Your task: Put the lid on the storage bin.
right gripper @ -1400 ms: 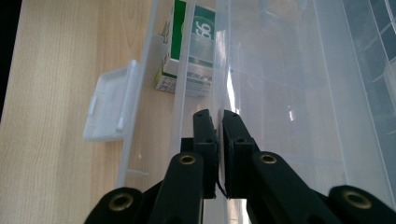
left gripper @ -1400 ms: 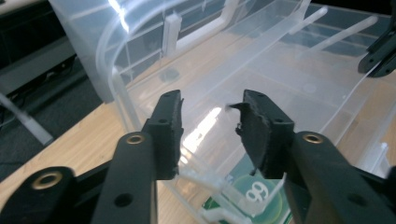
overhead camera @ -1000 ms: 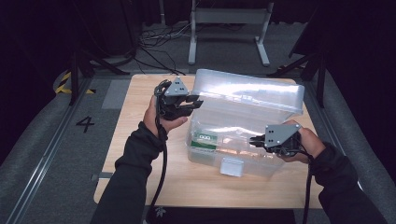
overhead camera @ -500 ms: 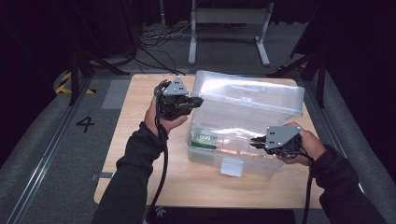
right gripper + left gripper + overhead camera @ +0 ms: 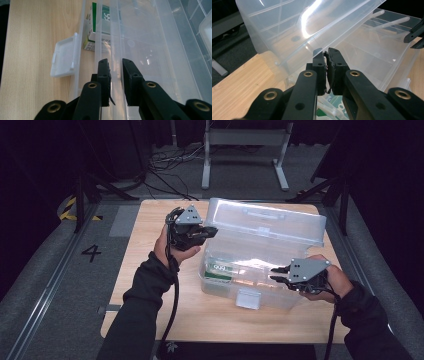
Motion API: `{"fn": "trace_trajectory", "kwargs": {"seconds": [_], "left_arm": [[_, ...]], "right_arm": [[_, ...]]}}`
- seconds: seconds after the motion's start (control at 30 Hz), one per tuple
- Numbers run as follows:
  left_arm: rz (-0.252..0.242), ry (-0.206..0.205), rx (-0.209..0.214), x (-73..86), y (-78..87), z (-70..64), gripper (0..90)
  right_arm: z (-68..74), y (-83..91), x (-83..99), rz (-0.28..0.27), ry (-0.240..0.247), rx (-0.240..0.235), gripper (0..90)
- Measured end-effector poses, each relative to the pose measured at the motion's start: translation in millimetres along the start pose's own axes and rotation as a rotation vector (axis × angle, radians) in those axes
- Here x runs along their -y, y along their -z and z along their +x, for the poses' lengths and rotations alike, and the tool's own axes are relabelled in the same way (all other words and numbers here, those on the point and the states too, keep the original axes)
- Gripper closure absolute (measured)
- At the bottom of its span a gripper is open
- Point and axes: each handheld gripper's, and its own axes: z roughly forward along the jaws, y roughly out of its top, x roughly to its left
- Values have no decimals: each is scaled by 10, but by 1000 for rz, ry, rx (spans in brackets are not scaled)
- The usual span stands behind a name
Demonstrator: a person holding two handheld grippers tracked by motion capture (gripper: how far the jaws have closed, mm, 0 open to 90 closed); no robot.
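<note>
Little has shifted since the earlier frame — the lid [image 5: 270,220] is kept raised by the left gripper [image 5: 207,231], jaws shut on its edge. Right gripper [image 5: 276,275], slightly open, straddles the box [image 5: 240,285] front wall mid-surface. Next, presumably, swinging the lid fully back — steadily.

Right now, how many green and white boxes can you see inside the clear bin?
1. A single green and white box lies on the floor of the clear bin at its front left corner, near the latch. Glare on the plastic could hide more.
</note>
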Motion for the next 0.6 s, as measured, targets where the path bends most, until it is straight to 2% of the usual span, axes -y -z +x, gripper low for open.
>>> {"fn": "trace_trajectory", "kwargs": {"seconds": [0.23,0.33,0.4,0.6], "left_arm": [[7,-8,11,34,-1,-47,853],[10,-6,16,57,8,-59,855],[14,-7,19,72,12,-74,857],[20,-16,20,110,26,-101,857]], "right_arm": [[63,132,30,-39,-25,13,729],[86,224,62,-69,-37,9,739],[101,283,88,-80,-47,23,738],[146,458,216,-86,-67,21,725]]}}
